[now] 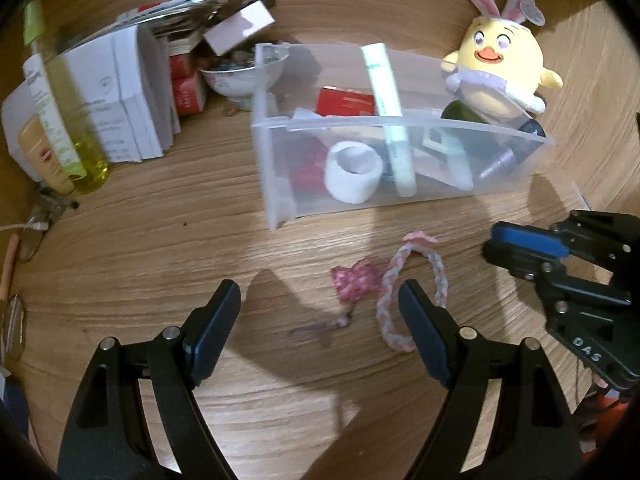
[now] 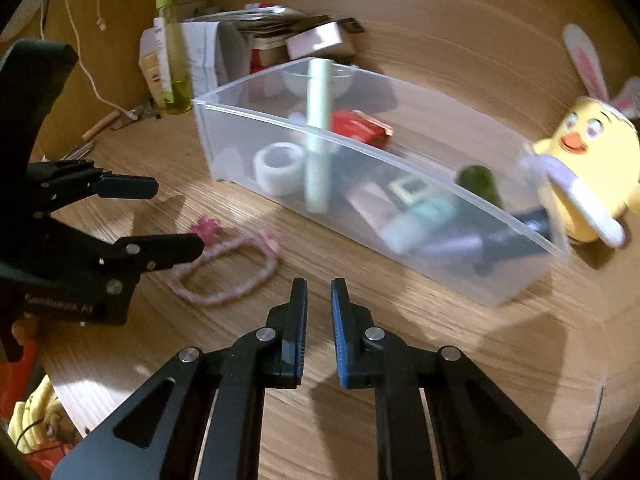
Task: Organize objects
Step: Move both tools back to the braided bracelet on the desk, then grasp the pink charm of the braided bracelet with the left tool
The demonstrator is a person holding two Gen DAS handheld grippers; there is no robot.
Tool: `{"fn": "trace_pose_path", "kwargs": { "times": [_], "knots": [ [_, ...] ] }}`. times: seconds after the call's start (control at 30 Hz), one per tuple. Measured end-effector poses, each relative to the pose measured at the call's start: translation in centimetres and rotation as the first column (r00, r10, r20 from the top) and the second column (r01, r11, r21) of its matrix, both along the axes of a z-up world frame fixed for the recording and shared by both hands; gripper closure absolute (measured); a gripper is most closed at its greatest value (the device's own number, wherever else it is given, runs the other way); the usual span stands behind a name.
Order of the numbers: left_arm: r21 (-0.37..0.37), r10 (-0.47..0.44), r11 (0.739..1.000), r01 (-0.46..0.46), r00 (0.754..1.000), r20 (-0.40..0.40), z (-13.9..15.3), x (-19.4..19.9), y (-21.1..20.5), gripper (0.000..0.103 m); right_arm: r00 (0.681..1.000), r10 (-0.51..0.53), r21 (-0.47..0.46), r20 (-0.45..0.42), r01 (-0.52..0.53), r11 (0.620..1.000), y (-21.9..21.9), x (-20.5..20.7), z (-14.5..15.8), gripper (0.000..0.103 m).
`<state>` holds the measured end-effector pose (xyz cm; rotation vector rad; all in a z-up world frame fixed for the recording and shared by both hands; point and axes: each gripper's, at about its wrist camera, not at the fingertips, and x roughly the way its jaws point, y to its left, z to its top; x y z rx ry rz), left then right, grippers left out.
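Left tool (image 1: 320, 304) gapes wide over braided cord (image 1: 394, 304) near bin (image 1: 400, 128).
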<state>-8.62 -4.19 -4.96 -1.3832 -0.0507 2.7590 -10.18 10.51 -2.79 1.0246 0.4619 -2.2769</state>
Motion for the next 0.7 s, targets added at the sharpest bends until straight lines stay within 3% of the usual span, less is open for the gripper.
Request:
{"fn": "trace_pose_path", "kwargs": {
  "times": [0.07, 0.17, 0.33, 0.5, 0.7],
  "knots": [
    [0.000, -0.001, 1.000, 0.001, 1.000, 0.001, 0.0, -0.3, 0.2, 0.024, 1.000, 0.005, -0.021, 0.028, -0.004, 1.000, 0.5, -0.3, 0.1, 0.092],
    [0.022, 0.008, 1.000, -0.008, 1.000, 0.010, -0.2, -0.7, 0.1, 0.037, 0.999, 0.011, -0.038, 0.045, -0.009, 0.999, 0.6, -0.7, 0.2, 0.090],
    [0.071, 0.012, 0.997, -0.013, 1.000, 0.015, -0.4, -1.0, -0.6, 0.053, 0.998, 0.040, -0.042, 0.050, -0.038, 0.998, -0.4, -0.8, 0.2, 0.068],
    [0.062, 0.020, 0.998, -0.020, 1.000, 0.005, -0.4, -0.9, -1.0, 0.074, 0.996, 0.077, -0.015, 0.049, -0.077, 0.997, -2.9, -1.1, -0.3, 0.067],
    [0.067, 0.020, 0.998, -0.019, 1.000, -0.013, -0.3, -0.4, -1.4, 0.074, 0.993, 0.098, 0.023, 0.060, -0.100, 0.995, -5.4, -1.7, -1.7, 0.068]
  ]
}}
